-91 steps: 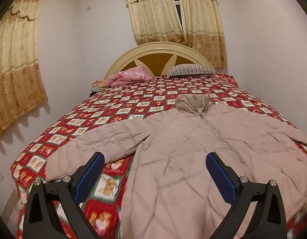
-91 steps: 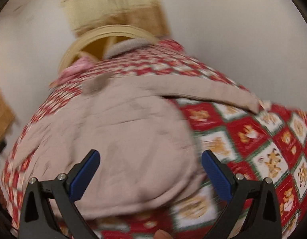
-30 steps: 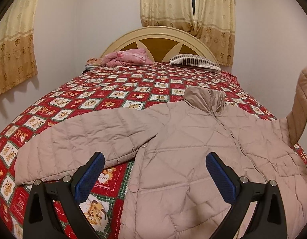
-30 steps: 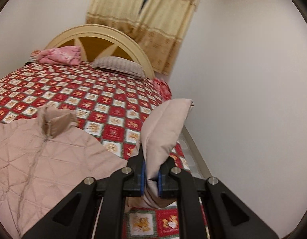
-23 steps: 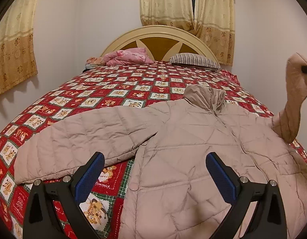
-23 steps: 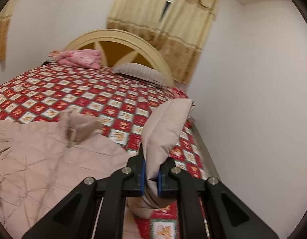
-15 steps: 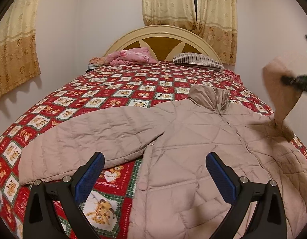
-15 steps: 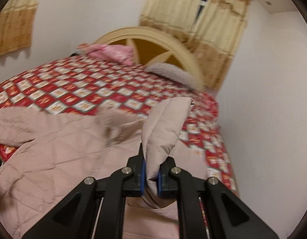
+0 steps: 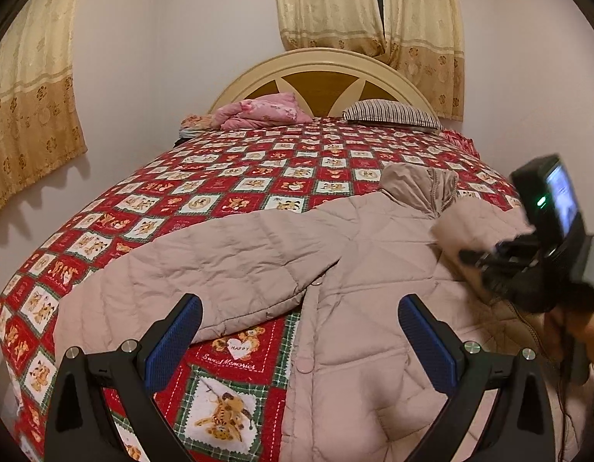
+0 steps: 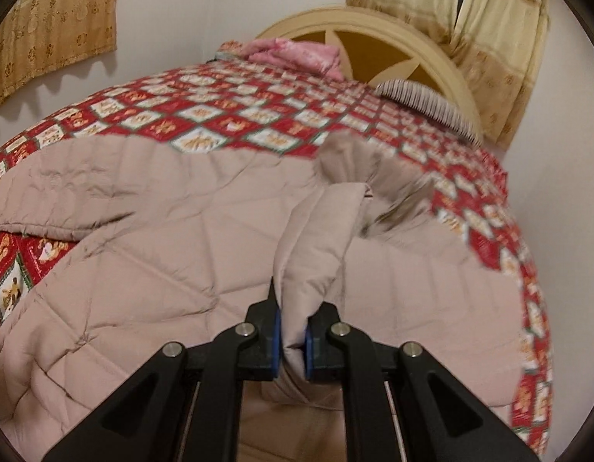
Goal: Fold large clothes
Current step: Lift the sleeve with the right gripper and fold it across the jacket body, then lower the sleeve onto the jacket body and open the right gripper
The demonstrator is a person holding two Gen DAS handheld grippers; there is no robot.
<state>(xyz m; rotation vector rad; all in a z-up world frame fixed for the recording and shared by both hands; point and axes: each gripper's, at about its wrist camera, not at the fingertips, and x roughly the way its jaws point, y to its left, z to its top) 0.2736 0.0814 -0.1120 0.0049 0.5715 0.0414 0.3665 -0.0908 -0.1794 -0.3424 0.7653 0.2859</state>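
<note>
A large beige quilted jacket (image 9: 358, 269) lies front up on the bed, its collar (image 9: 420, 184) toward the headboard and its left sleeve (image 9: 204, 261) stretched out flat. My right gripper (image 10: 293, 340) is shut on the cuff of the right sleeve (image 10: 316, 246) and holds it over the jacket's body (image 10: 150, 254). It shows at the right of the left wrist view (image 9: 470, 258). My left gripper (image 9: 297, 342) is open and empty above the jacket's lower left front.
The bed has a red patchwork quilt (image 9: 235, 184). A pink blanket (image 9: 262, 115) and a striped pillow (image 9: 389, 115) lie by the arched headboard (image 9: 323, 77). White walls and curtains (image 9: 27, 88) stand close on both sides.
My right gripper has swung the sleeve from the bed's right edge leftward and down over the jacket's chest. My left gripper has stayed open in about the same place.
</note>
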